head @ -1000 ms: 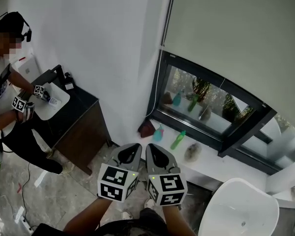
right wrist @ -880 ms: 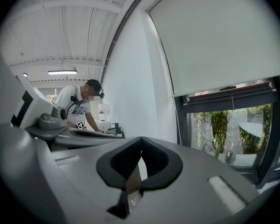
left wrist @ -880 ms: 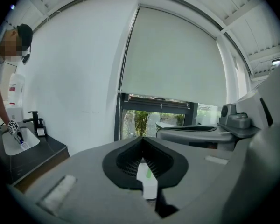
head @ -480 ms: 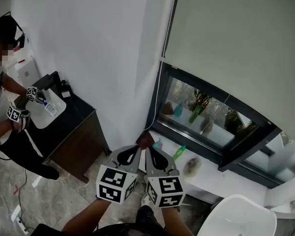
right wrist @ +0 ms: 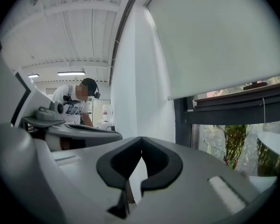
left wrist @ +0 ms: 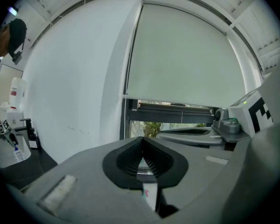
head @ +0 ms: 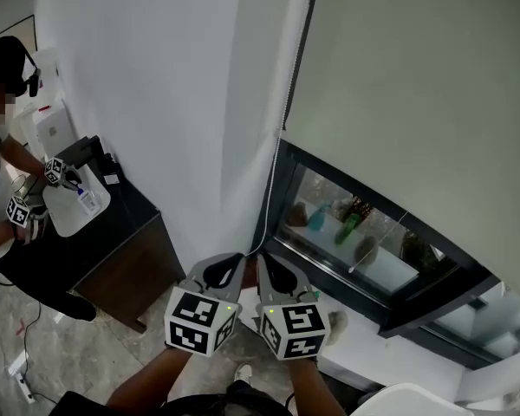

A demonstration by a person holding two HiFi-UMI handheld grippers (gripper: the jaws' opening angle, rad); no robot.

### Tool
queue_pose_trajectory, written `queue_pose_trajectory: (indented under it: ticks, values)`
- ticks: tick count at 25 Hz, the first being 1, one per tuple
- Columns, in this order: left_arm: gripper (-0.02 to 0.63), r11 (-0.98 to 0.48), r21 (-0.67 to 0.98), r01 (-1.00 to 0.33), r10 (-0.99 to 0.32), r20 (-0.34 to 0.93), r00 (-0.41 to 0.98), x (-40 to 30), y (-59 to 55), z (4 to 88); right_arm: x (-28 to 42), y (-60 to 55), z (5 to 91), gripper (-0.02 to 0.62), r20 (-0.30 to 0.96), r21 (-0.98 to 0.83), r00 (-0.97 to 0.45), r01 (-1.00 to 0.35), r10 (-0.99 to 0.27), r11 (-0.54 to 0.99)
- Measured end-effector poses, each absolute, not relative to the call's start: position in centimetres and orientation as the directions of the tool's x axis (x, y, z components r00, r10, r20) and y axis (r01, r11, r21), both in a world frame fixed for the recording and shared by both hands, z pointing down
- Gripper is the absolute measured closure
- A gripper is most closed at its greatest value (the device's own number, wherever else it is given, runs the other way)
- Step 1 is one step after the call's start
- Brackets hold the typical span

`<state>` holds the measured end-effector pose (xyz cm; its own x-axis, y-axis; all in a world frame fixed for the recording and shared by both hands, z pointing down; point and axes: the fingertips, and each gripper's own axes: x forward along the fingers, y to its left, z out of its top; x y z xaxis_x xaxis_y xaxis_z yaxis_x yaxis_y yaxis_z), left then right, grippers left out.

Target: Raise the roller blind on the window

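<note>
The person's forearms are cut off by the bottom edge of the head view. Just short of the window (head: 364, 245), below its left corner, the left gripper (head: 231, 265) and right gripper (head: 269, 267) sit side by side. Each has its jaws pressed together with nothing between them. Their marker cubes cover the part of the sill (head: 364, 367) under the window's left end.

The glass itself shows small teal and green shapes, too small to name. Only a low strip of the window is uncovered; the roller blind (head: 416, 102) hangs over everything above that, and its top runs out of frame. A thin bead chain (head: 296, 68) drops along the window's left edge; its lower end is lost near the gripper tips in the head view, while the gripper views show it clear of both.

Far left of the window, another person (head: 2, 159) works at a dark cabinet (head: 121, 241), half cut off by the frame.
</note>
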<state>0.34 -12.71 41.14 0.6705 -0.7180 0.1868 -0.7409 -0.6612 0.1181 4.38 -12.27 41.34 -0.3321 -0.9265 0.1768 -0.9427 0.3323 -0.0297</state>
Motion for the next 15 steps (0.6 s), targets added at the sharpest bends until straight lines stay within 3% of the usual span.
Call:
queue_pose_trajectory:
  ticks: [15]
  values:
    - [0.601,-0.590,0.071,-0.804,-0.794,0.132,0.594,2.4,-19.9,36.6,6.6,-22.5,34.6,0.592,0.100,0.026,-0.551,-0.831,-0.828,0.556]
